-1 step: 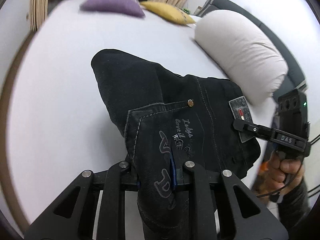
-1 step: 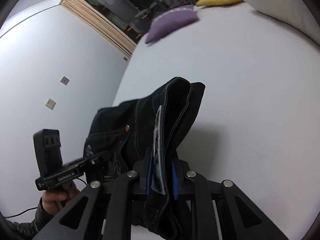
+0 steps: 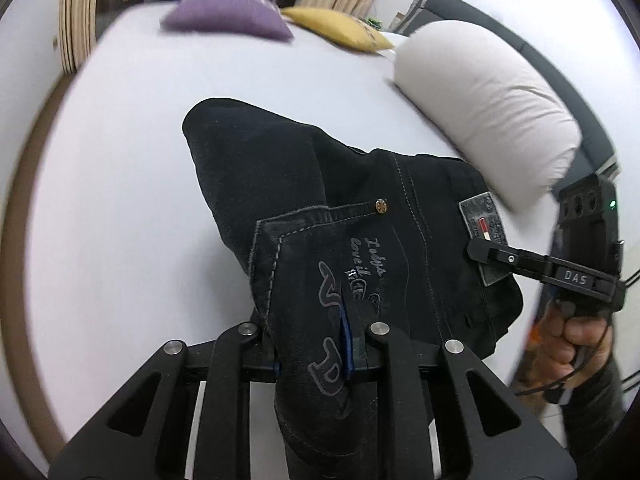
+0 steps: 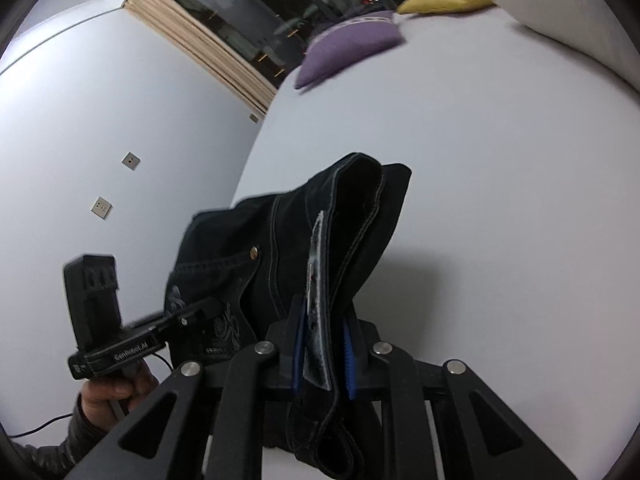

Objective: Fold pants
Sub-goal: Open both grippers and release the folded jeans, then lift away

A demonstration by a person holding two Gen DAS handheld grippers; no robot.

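The pants (image 3: 360, 216), of dark denim, are found bunched on the white bed (image 3: 120, 200), near its middle and toward the side where the person stands; they are partly lifted off the sheet at two points. No flat, squared fold is seen.

The left gripper (image 3: 316, 344) is seen with its jaws closing on the fabric at the embroidered back pocket (image 3: 340, 280); the blue pads (image 3: 346, 340) press against denim on both sides, so cloth is held at a narrow opening. The right gripper (image 4: 324, 356) is likewise closing, with the waistband and its leather patch (image 4: 316, 288) pinched between its pads. In the left wrist view the right gripper's fingers are observed at the patch end of the waistband, held by a hand (image 3: 576, 332).

Progress is judged early. Both grips appear to be just taken along the waist end. The legs are not spread out, and their full run cannot be made out, as cloth is heaped under itself. Still to be done, by this judgement: lifting and straightening the garment, laying one leg over the other, then folding lengthwise into a compact stack.

A purple cushion (image 3: 228, 16), a yellow cushion (image 3: 340, 28) and a white pillow (image 3: 488, 108) are noted along the far edge and right side of the bed, well apart from the pants.
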